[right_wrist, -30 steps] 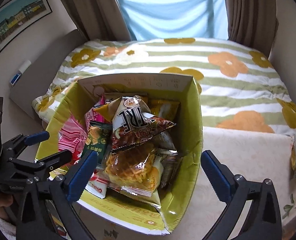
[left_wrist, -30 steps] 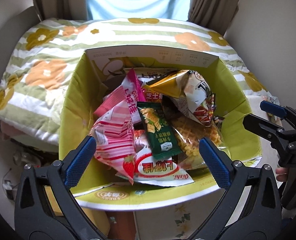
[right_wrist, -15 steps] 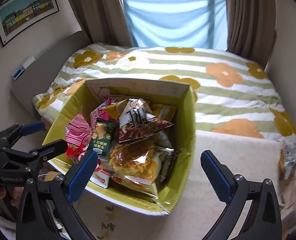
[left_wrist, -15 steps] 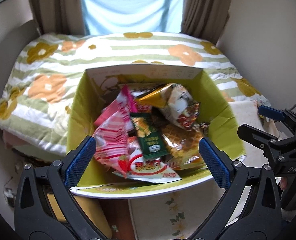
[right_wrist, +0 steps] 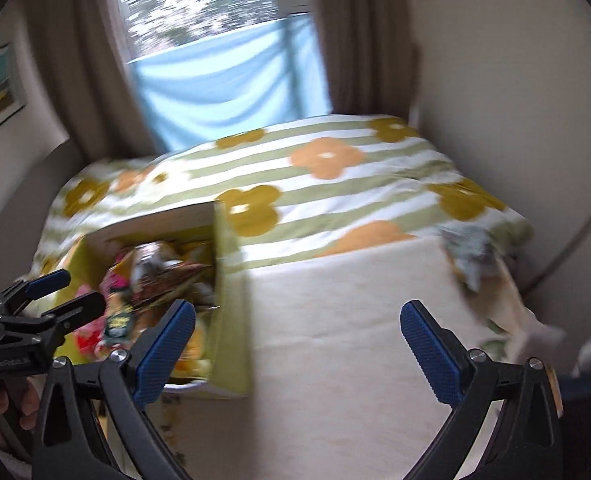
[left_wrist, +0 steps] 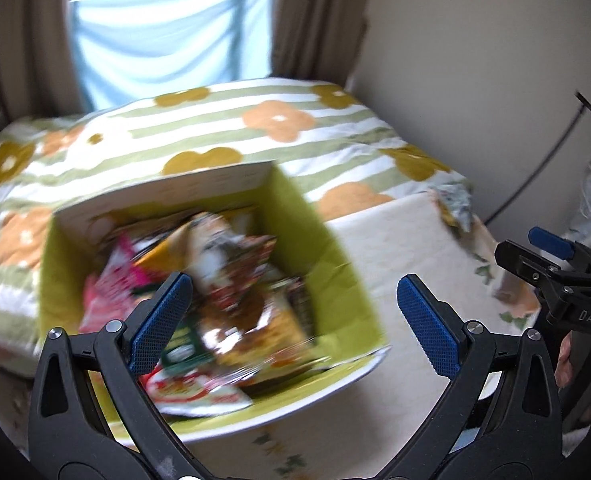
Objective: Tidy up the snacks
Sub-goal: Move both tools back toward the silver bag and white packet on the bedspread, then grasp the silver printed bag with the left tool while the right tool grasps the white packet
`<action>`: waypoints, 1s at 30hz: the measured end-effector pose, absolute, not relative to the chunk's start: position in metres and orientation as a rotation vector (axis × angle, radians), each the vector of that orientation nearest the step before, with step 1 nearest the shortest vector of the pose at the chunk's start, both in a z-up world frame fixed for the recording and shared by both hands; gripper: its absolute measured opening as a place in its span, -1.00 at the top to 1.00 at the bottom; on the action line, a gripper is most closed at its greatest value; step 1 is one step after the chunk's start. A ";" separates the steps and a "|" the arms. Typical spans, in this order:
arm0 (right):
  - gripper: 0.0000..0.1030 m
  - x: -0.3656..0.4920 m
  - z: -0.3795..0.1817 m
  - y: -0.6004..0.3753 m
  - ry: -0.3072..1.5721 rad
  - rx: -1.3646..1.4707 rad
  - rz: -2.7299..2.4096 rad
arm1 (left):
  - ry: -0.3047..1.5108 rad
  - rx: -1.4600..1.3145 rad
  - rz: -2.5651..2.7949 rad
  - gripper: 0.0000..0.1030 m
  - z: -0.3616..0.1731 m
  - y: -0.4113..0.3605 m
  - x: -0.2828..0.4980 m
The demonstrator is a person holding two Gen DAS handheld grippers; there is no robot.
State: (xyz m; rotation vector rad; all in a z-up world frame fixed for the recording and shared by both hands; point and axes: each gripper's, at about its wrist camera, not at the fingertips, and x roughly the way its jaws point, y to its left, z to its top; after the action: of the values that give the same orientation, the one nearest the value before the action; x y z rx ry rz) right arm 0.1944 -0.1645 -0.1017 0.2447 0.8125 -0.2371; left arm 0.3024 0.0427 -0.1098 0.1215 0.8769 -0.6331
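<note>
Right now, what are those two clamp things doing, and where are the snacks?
Left gripper open, empty. Right gripper open, empty, over the cream cloth. Snack packets heaped in the green box; picture blurred. Nothing in the way.

The box (left_wrist: 327,248) looks like matt cardboard, yellow-green inside. The snack bags (left_wrist: 215,304) in it are glossy, crinkled foil or plastic. The bedspread (right_wrist: 335,184) in mid-frame is soft matt cloth; the cream cover (right_wrist: 335,320) at lower right looks woven and matt. The left gripper (left_wrist: 295,320) is matt black plastic with rough blue pads (left_wrist: 427,324) and small metal pins.
</note>
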 end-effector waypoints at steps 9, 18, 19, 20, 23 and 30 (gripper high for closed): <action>-0.99 0.147 -0.114 -0.249 0.796 0.354 -0.484 | 0.845 0.276 -0.853 -0.98 -0.104 -0.094 0.304; -0.99 0.104 -0.153 -0.328 0.804 0.483 -0.684 | 0.878 0.461 -1.053 -0.98 -0.118 -0.245 0.309; -0.99 0.102 -0.158 -0.334 0.810 0.494 -0.702 | 0.880 0.477 -1.070 -0.98 -0.122 -0.258 0.310; -0.99 0.100 -0.163 -0.339 0.815 0.503 -0.715 | 0.882 0.502 -1.089 -0.98 -0.128 -0.276 0.311; -0.99 0.096 -0.180 -0.353 0.837 0.531 -0.745 | 0.895 0.559 -1.140 -0.98 -0.146 -0.321 0.310; -0.98 0.092 -0.216 -0.383 0.887 0.556 -0.793 | 0.917 0.741 -1.188 -0.98 -0.201 -0.403 0.309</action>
State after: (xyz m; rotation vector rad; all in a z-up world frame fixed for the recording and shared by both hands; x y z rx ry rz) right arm 0.0921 -0.3834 -0.2163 0.5557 0.8872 -0.7925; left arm 0.3089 -0.4025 -0.2007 0.7410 0.9170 -1.1878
